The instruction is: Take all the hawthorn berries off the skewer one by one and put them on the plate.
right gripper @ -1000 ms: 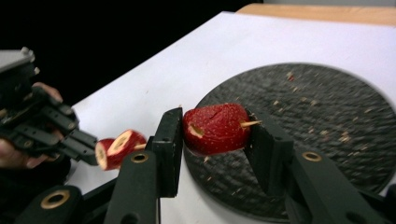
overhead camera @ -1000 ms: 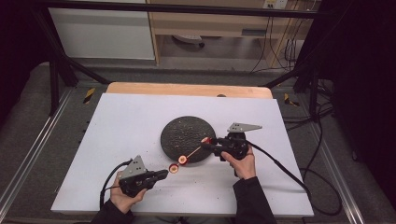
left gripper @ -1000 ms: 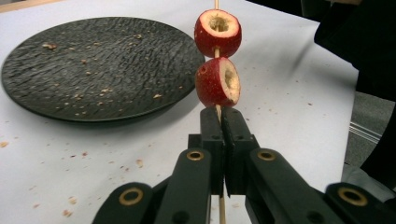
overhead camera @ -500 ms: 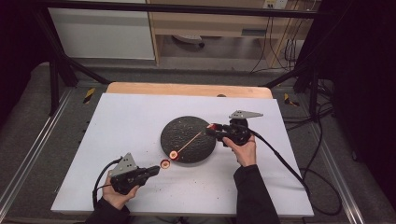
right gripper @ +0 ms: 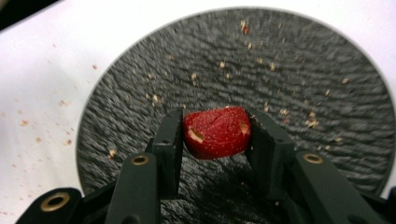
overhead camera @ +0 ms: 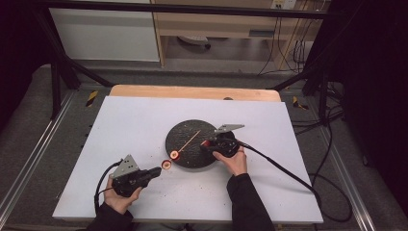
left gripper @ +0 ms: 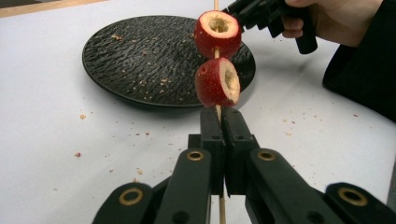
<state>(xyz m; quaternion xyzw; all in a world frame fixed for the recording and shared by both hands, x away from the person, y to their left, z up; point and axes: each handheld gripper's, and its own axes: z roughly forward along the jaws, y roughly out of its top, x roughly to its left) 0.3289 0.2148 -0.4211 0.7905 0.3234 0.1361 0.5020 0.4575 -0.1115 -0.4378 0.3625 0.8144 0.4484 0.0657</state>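
A person seated at a white table (overhead camera: 144, 125) works two hand-held grippers over a round black plate (overhead camera: 185, 130) with a rough, rippled face. The left gripper (left gripper: 219, 116), held low near the table's front edge, has its jaws pressed tight together on a thin wooden skewer (left gripper: 217, 112), which runs up and away from the jaws toward the plate. Two red fruit pieces (left gripper: 217, 84) sit threaded on that skewer (each hollowed, pale inside, open end showing), one just beyond the jaw tips and the other close above it; in the high view they appear as two small red rings (overhead camera: 170, 160) at the plate's near-left edge, one over the table and one over the rim, with the skewer's bare end slanting across the plate. The right gripper (right gripper: 215, 133) hangs above the plate's right side, its jaws closed on a third red fruit piece (right gripper: 217, 132), pads pressing on both of its flanks, the dark plate blurred directly beneath it. From the left gripper view, the right hand (left gripper: 327, 23) and the dark body of its gripper sit at the far end of the skewer, beyond the plate's rim. Pale crumbs (right gripper: 224, 65) dot the plate and lie scattered on the white table around it.
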